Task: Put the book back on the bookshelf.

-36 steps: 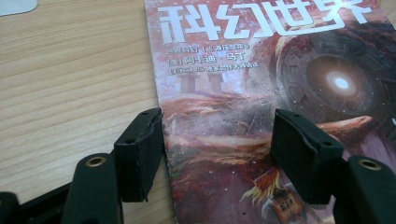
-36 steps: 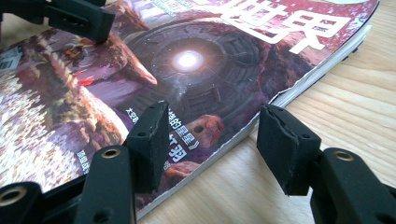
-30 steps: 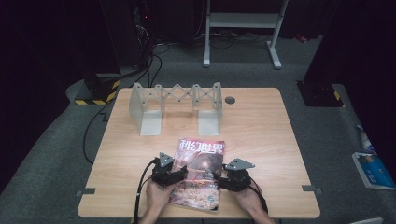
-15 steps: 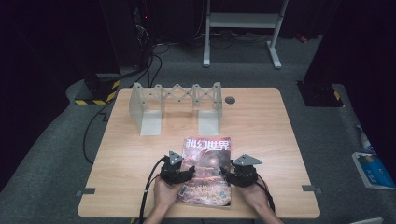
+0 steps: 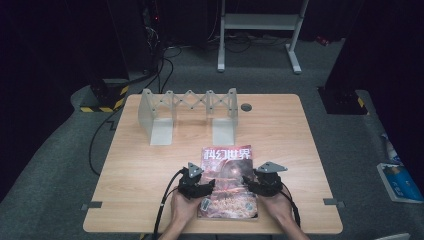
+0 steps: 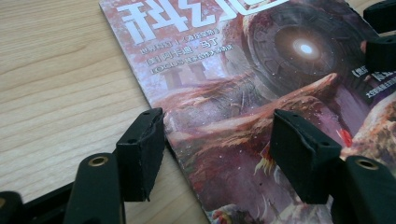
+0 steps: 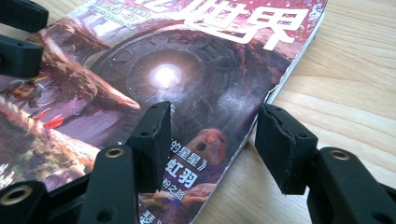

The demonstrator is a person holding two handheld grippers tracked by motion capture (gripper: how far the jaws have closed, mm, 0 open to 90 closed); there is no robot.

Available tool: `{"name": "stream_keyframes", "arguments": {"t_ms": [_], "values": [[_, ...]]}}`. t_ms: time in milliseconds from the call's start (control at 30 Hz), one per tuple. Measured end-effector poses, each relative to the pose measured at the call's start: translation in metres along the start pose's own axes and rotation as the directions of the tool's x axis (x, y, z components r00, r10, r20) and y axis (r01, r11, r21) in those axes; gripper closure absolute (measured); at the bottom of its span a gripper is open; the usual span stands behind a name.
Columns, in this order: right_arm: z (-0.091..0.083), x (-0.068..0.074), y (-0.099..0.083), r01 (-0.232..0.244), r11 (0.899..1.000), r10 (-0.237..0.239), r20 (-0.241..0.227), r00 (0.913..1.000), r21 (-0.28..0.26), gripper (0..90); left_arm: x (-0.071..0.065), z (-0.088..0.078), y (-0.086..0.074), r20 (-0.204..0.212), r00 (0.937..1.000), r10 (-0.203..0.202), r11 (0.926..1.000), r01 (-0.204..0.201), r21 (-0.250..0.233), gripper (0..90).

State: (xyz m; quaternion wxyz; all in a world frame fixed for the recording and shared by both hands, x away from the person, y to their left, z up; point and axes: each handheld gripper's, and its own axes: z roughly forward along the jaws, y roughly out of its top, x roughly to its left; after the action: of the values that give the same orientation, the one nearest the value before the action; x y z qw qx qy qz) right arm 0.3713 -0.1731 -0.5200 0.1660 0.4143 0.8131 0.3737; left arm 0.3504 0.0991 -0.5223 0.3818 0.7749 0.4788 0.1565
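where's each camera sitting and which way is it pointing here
High view: above the person's side, facing forward and down at the table; both hands and claws show.
Left gripper view: on the left claw, facing the magazine edge.
Right gripper view: on the right claw, facing its other edge.
All share the magazine.

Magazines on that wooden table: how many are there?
1. The magazine lies flat near the table's front edge, between the left gripper and the right gripper.

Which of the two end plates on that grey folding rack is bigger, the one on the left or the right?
The left end plate of the grey rack: in the high view it looks taller and wider than the narrower right end plate.
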Motion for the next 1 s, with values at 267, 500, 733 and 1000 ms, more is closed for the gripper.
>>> {"name": "stream_keyframes", "arguments": {"t_ms": [267,500,733,1000], "values": [[-0.006,-0.008,-0.005,-0.015,1.000,0.015,0.029,0.9995,-0.002,45.4,-0.008,0.006,0.002,0.024,0.9997,0.010,0.9999,-0.010,-0.011,36.6],[-0.008,-0.010,-0.006,-0.007,1.000,0.008,0.031,0.9995,-0.011,45.3,-0.007,0.007,0.004,0.038,0.9993,0.001,0.9999,-0.001,-0.013,36.4],[-0.012,-0.013,-0.004,-0.019,0.999,0.020,0.023,0.9995,-0.026,45.2,0.003,0.006,0.005,0.050,0.9987,0.006,0.9979,-0.003,-0.064,36.3],[-0.018,-0.027,0.005,-0.069,0.997,0.069,0.010,0.9975,-0.028,42.8,0.018,0.015,0.010,0.054,0.9984,-0.016,0.9985,0.018,-0.051,36.3]]}}
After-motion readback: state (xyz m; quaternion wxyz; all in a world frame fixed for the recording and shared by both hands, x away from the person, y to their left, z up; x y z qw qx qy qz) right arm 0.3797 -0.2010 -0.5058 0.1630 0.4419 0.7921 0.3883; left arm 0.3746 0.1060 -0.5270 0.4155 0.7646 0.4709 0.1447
